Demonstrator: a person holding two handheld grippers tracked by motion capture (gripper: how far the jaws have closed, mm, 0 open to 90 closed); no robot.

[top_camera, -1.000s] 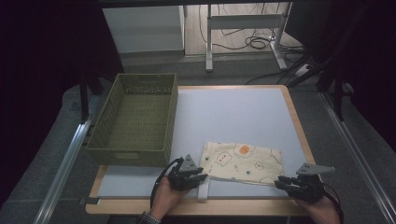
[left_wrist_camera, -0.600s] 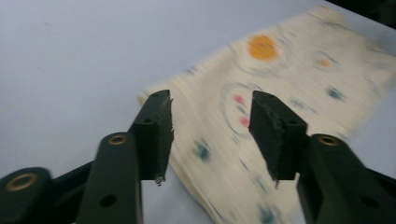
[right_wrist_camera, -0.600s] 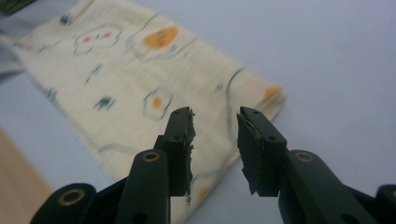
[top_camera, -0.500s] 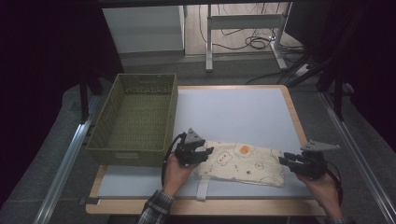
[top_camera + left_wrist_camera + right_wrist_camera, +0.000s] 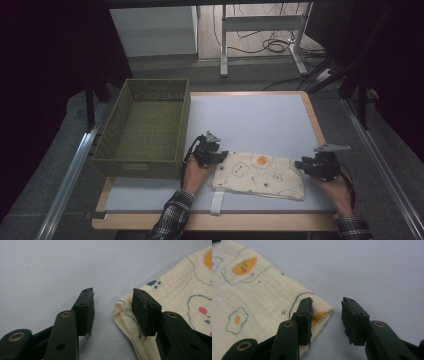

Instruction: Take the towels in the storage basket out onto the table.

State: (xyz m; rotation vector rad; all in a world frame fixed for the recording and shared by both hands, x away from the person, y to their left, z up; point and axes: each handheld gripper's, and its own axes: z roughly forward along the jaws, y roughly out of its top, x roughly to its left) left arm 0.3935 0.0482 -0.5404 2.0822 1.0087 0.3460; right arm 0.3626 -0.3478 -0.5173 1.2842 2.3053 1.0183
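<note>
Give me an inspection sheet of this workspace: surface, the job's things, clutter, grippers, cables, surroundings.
Surface: pale blue-grey mat on a wooden-edged table, flat.
Job's things: cream folded cloth printed with fried eggs lies flat near the front edge; its far corners sit at the jaws.
Clutter: olive-green woven basket on the table's left side, nothing seen inside; white strap at the front edge.
Grippers: left gripper open, straddling a folded cloth corner; right gripper open at the opposite corner.
Cables: black cable loops from the left gripper; floor cables behind the table.
Surroundings: metal desk frame and white cabinet beyond; dark sides.
</note>
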